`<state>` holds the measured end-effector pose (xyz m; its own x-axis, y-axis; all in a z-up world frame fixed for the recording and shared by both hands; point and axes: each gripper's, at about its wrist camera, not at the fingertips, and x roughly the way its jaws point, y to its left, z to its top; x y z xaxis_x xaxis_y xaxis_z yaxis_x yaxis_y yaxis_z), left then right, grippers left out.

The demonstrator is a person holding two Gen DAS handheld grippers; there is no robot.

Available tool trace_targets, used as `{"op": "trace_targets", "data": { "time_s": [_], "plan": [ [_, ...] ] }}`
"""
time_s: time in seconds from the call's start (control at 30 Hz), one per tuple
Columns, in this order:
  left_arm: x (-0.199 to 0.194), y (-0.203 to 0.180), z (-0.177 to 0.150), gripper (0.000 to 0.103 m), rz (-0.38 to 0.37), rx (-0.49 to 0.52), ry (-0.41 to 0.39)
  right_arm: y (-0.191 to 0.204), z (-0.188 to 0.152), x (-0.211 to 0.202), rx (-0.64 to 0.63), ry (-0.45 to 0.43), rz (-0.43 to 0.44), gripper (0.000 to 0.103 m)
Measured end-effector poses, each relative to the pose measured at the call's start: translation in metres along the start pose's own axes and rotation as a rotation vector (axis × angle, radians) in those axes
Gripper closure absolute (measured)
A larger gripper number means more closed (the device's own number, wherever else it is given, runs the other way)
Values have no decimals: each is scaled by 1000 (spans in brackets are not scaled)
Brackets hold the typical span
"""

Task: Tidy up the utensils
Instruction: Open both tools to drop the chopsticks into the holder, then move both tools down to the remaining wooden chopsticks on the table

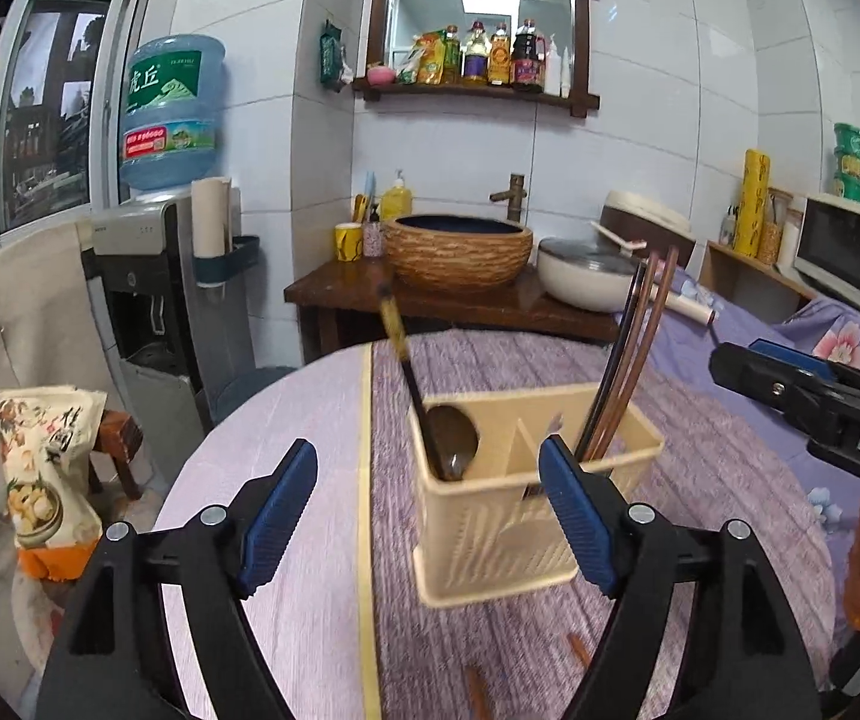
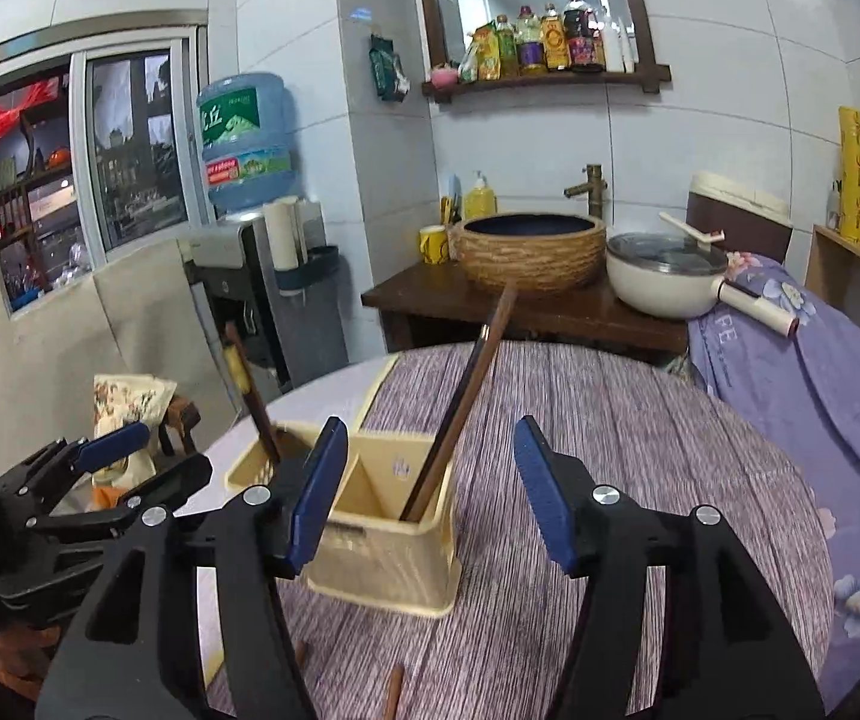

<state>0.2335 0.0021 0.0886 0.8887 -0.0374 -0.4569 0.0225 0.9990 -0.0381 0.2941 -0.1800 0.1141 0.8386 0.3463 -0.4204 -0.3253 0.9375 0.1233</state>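
Note:
A cream plastic utensil holder (image 1: pixel 502 534) (image 2: pixel 381 534) stands on the round table. A dark ladle (image 1: pixel 451 441) (image 2: pixel 261 414) leans in its left compartment. Brown chopsticks (image 1: pixel 622 378) (image 2: pixel 460 408) lean in its right compartment. My left gripper (image 1: pixel 430 510) is open just in front of the holder, with nothing between its blue pads. My right gripper (image 2: pixel 433 489) is open too, near the holder's right side, and grips nothing. Its black body also shows at the right of the left wrist view. Loose brown sticks (image 1: pixel 577 651) (image 2: pixel 393 693) lie on the table close below the grippers.
A purple striped cloth (image 1: pixel 700 510) (image 2: pixel 610 450) covers the table. Behind stand a woven basin (image 1: pixel 457 252) on a wooden stand, a white pot (image 1: pixel 586 273), a water dispenser (image 1: pixel 147 276) and a microwave (image 1: pixel 856 252). A printed bag (image 1: pixel 45 468) sits at the left.

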Motion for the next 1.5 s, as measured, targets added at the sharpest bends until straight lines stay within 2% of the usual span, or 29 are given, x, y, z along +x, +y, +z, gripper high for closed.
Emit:
{"op": "trace_targets", "data": {
  "time_s": [0.1,0.2,0.47,0.63,0.8,0.97,1.03,1.1,1.2,1.33,1.5],
  "plan": [
    [5,8,-20,28,4,-24,63,4,-22,2,-35,51,-34,45],
    [13,14,-42,29,3,-39,135,5,-49,11,-51,132,-32,45],
    [28,15,-97,49,-21,-50,285,8,-127,39,-39,344,-13,45],
    [37,14,-115,53,-25,-53,344,17,-155,54,-38,431,-10,51],
    [38,13,-124,53,-10,-35,363,26,-166,65,-60,472,-27,59],
    [41,14,-125,54,-5,-28,374,30,-170,74,-59,503,-27,61],
    [41,14,-126,54,-4,-29,376,30,-170,79,-65,520,-31,66],
    [42,15,-126,54,-3,-26,380,33,-171,84,-79,533,-39,67],
    [44,13,-126,54,-6,-17,385,37,-170,87,-92,533,-53,68],
    [45,10,-126,54,-16,-15,390,39,-169,88,-108,535,-53,78],
    [49,5,-125,54,-29,-17,401,35,-167,88,-120,538,-42,85]
  ]
}}
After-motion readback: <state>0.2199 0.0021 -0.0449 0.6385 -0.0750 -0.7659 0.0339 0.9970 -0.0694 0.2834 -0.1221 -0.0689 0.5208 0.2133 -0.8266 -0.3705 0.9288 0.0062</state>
